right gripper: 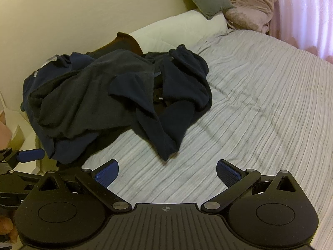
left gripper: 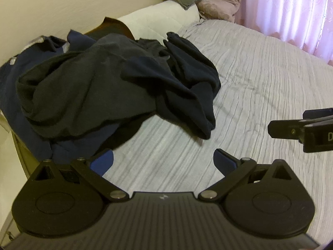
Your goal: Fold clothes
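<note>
- I see the bed [right gripper: 260,95], covered with a grey ribbed bedspread, which fills most of both views.
- The heap of dark clothes [left gripper: 100,87] lies crumpled on the bed's left part, near the cream wall [left gripper: 52,6]; navy and charcoal pieces are mixed.
- A white pillow [right gripper: 187,27] lies behind the heap.
- My left gripper [left gripper: 163,162] hovers above the bedspread with jaws wide, holding nothing.
- My right gripper [right gripper: 167,171] has its jaws wide too, empty, just before the heap.

Your stock: one rumpled heap of dark clothes [left gripper: 100,87], navy and charcoal, unfolded, on the bed's left side.
</note>
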A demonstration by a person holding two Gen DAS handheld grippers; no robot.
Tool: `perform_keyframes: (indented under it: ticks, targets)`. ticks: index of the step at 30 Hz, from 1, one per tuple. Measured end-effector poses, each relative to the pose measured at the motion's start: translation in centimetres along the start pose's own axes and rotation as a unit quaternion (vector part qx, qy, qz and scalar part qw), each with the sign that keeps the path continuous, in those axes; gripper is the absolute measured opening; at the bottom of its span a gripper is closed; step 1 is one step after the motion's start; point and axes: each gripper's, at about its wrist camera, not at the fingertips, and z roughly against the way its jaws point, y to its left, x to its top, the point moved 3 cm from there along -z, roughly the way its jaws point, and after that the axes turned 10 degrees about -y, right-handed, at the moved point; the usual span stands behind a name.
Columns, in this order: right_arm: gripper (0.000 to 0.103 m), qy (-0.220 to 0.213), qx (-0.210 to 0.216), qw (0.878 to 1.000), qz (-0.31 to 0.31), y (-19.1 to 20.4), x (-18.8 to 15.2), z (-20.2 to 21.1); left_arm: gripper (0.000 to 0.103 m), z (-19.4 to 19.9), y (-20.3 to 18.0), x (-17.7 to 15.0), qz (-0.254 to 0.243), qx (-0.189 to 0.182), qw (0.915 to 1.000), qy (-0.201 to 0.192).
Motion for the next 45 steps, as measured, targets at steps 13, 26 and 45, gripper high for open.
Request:
perform_keyframes:
  ticks: [13, 26, 45]
  targets:
    - [0.103, 0.014, 0.007, 1.000, -0.013, -4.8, -0.8, -0.9, 0.100, -3.0, 0.9, 0.9, 0.025, -0.006, 0.9997, 0.005]
    - [0.103, -0.016, 0.031, 0.999, 0.018, -6.1, 9.2, -15.4, 0.100, -17.6, 3.3, 8.5, -0.064, -0.055, 0.9956, -0.042]
    - [0.063, 0.024, -0.036, 0.994, 0.103, -8.9, 17.4, -42.3, 0.043, -25.5, 2.5, 7.2, -0.083, -0.106, 0.9852, -0.106]
